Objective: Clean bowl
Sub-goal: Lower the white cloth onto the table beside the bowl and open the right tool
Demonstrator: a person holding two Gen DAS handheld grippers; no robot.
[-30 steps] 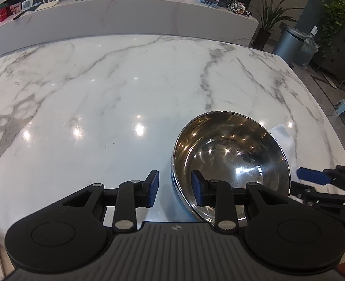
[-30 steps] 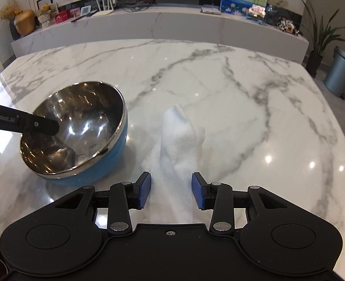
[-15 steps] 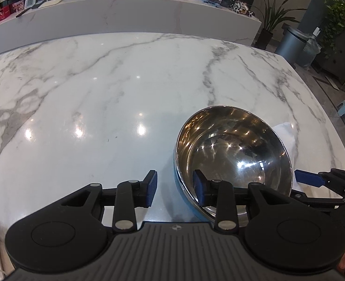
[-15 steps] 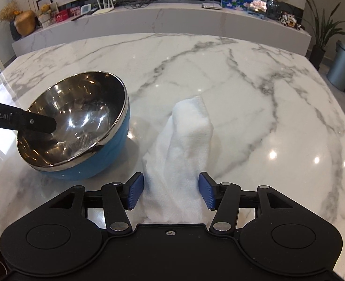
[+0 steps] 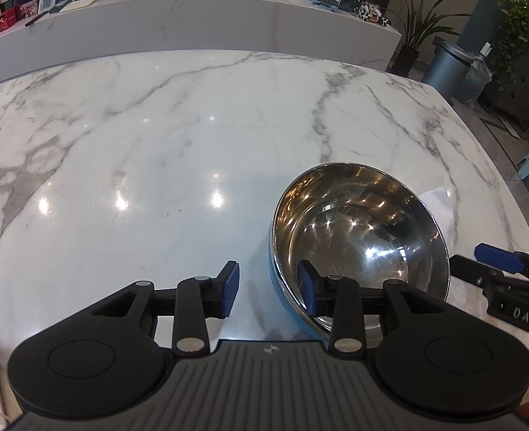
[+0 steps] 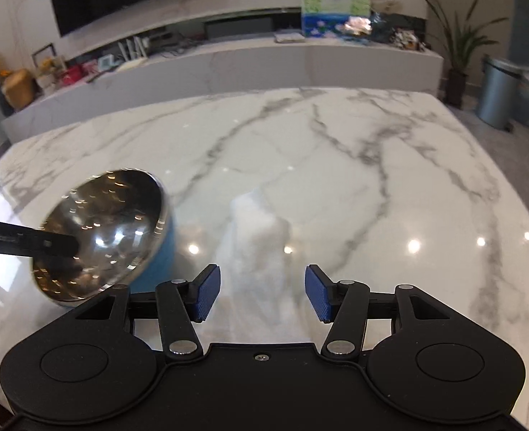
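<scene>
The bowl (image 5: pixel 359 244) sits tipped on the table (image 5: pixel 156 143), steel inside turned up toward me, blue outer wall low on the near side, and my left claw (image 5: pixel 268 292) straddles its near rim: one pad (image 5: pixel 307 289) inside the bowl, the other pad (image 5: pixel 228 289) outside over bare marble. I read a clear gap between that outer pad and the blue wall, so I call this claw released, not clamped; its jaws have just been easing apart, rim between them. I judge the tilt comes from that inner finger propping the rim, which opens the hollow toward my other hand. Off to the right of the left claw, past the bowl's far edge, a white cloth (image 6: pixel 257 248) lies crumpled on the table, and my right claw (image 6: pixel 262 292) sits right over it, pads standing either side of the heap with daylight between pad and fabric. Those jaws have just been spreading too, the cloth between them but not pinched, so released again. The picture there is smeared. Wiping hasn't started, I'd say: next I need to close on the cloth and firm up the rim hold.
</scene>
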